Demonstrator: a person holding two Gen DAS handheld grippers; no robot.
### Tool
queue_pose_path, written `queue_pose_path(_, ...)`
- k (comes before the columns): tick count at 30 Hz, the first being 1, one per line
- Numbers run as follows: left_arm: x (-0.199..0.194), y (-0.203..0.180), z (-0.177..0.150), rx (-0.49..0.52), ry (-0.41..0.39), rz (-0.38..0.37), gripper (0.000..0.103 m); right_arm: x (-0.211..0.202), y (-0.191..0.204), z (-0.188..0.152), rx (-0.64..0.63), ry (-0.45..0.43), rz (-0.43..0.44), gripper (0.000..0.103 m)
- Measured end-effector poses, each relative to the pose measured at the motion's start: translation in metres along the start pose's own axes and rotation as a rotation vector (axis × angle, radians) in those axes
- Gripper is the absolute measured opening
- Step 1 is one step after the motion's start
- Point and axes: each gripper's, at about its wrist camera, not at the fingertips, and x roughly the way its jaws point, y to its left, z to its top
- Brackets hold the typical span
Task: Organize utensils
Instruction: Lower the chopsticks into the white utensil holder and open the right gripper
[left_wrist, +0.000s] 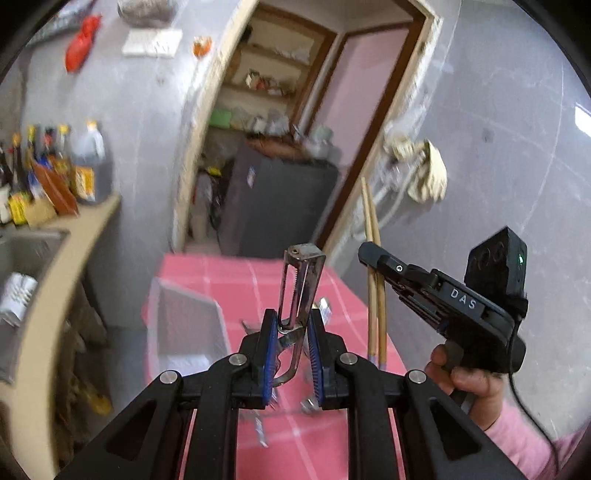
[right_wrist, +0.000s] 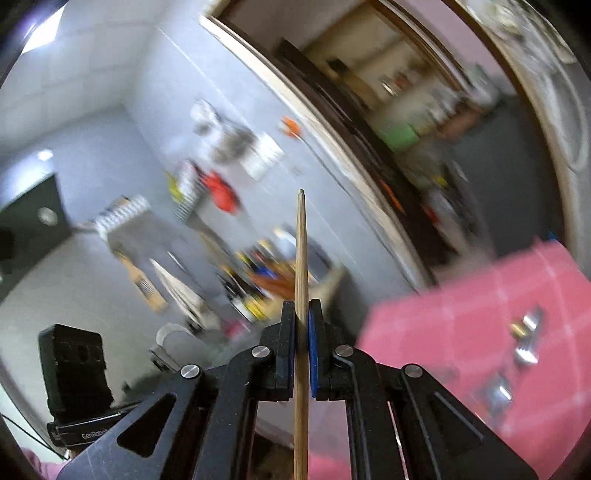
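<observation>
With our left gripper (left_wrist: 291, 332) clamped on a steel peeler (left_wrist: 301, 291) and our right gripper (right_wrist: 303, 332) pinching thin wooden chopsticks (right_wrist: 301, 258) mid-length, we judge the chopsticks may pivot and slip out.

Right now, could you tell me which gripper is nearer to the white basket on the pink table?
Left. The left gripper, holding a metal peeler, hangs just beside the white basket. The right gripper, clamping wooden chopsticks, is farther off, across the table.
</observation>
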Motion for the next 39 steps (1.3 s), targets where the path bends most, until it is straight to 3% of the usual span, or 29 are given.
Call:
queue_pose_path(4, -0.011, 0.020, 0.027, 0.017, -0.047, 0.086, 0.016, 0.033, 0.017, -0.005, -0.007, -0.125, 0.067, 0.006)
queue_pose_path(7, -0.007, 0.039, 0.034, 0.021, -0.043, 0.131, 0.016, 0.065, 0.022, -0.016, -0.030, -0.167, 0.050, 0.006)
queue_pose_path(16, 0.029, 0.073, 0.017, -0.018, 0.005, 0.162, 0.016, 0.124, -0.002, -0.056, -0.098, -0.064, 0.014, 0.006)
queue_pose_path(31, 0.050, 0.096, -0.011, -0.114, 0.057, 0.108, 0.019, 0.118, -0.018, -0.076, -0.150, 0.111, -0.015, 0.008)
queue_pose_path(36, 0.047, 0.093, -0.017, -0.124, 0.047, 0.115, 0.030, 0.103, -0.015, -0.067, -0.178, 0.116, -0.031, 0.023)
queue_pose_path(39, 0.039, 0.089, -0.017, -0.135, 0.009, 0.134, 0.045, 0.087, -0.010, -0.058, -0.199, 0.094, -0.059, 0.034)
